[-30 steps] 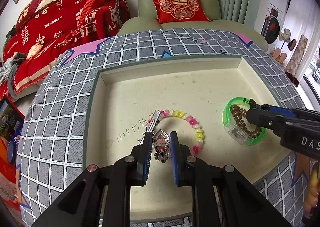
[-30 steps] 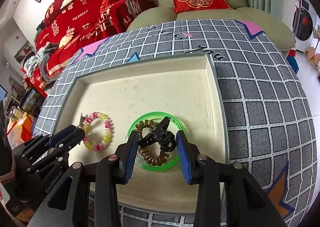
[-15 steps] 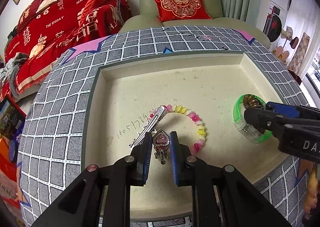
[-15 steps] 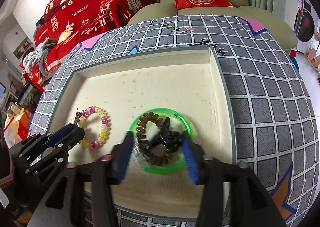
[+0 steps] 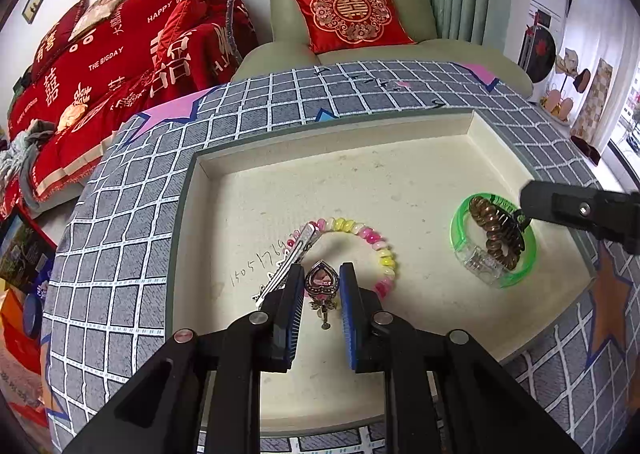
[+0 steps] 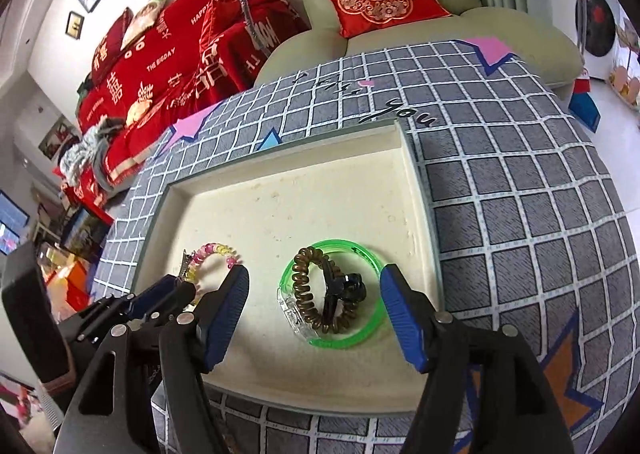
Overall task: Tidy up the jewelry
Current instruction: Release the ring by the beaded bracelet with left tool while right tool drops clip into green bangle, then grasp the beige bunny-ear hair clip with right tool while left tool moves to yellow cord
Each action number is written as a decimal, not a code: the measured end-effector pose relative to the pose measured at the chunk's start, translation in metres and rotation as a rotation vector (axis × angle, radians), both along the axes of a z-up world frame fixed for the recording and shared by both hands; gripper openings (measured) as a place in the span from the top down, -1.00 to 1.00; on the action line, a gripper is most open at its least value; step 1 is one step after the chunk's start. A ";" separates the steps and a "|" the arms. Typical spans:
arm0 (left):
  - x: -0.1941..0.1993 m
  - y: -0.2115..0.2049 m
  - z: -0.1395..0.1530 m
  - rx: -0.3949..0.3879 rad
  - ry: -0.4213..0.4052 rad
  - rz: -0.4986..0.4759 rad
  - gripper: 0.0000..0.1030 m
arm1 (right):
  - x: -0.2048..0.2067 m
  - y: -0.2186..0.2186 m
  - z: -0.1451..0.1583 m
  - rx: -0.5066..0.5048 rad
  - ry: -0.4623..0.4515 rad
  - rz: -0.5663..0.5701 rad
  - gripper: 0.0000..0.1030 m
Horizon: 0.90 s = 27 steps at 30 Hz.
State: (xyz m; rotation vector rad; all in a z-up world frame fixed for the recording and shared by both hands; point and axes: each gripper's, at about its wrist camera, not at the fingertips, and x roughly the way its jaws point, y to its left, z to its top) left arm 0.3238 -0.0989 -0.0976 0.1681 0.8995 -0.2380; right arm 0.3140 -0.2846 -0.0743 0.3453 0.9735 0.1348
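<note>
Left wrist view, left tongs point(image 5: 320, 280) clamped on heart pendant point(image 5: 320, 281) over cream tray point(image 5: 360, 173), beaded bracelet point(image 5: 362, 236) just beyond, right tongs point(image 6: 314, 286) just opened wide, nothing gripped, green bangle point(image 6: 372, 314) lying between them.

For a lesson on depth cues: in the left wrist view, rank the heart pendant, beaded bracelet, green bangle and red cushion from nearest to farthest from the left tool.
1. Heart pendant, between the left tool pads.
2. Beaded bracelet, just beyond, slightly right.
3. Green bangle, far right in the tray.
4. Red cushion, on the armchair behind.
</note>
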 end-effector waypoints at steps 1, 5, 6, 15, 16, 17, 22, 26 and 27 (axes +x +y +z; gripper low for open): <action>0.001 0.000 0.002 -0.003 -0.003 0.004 0.34 | -0.002 -0.001 0.001 0.002 0.000 -0.003 -0.39; -0.006 0.004 0.016 -0.017 -0.078 0.030 -1.00 | -0.007 -0.005 0.004 0.006 -0.001 -0.006 -0.39; -0.006 0.003 0.019 -0.013 -0.079 0.020 -1.00 | -0.009 -0.006 0.005 0.010 -0.003 -0.005 -0.39; -0.026 0.015 0.034 0.001 -0.088 0.012 -1.00 | -0.036 -0.004 0.018 0.015 -0.027 0.044 -0.39; -0.031 0.018 0.034 -0.001 -0.089 0.010 -1.00 | -0.041 -0.003 0.018 0.010 -0.029 0.062 -0.39; -0.034 0.020 0.033 -0.004 -0.088 0.009 -1.00 | -0.047 -0.001 0.018 0.003 -0.030 0.078 -0.39; -0.059 0.037 0.029 -0.013 -0.071 0.012 -1.00 | -0.079 0.015 0.011 -0.022 -0.029 0.193 -0.39; -0.077 0.052 0.022 -0.041 -0.033 0.020 -1.00 | -0.100 0.029 -0.003 -0.065 -0.008 0.288 -0.39; -0.082 0.056 0.019 -0.053 -0.018 0.022 -1.00 | -0.105 0.033 -0.008 -0.079 -0.002 0.314 -0.39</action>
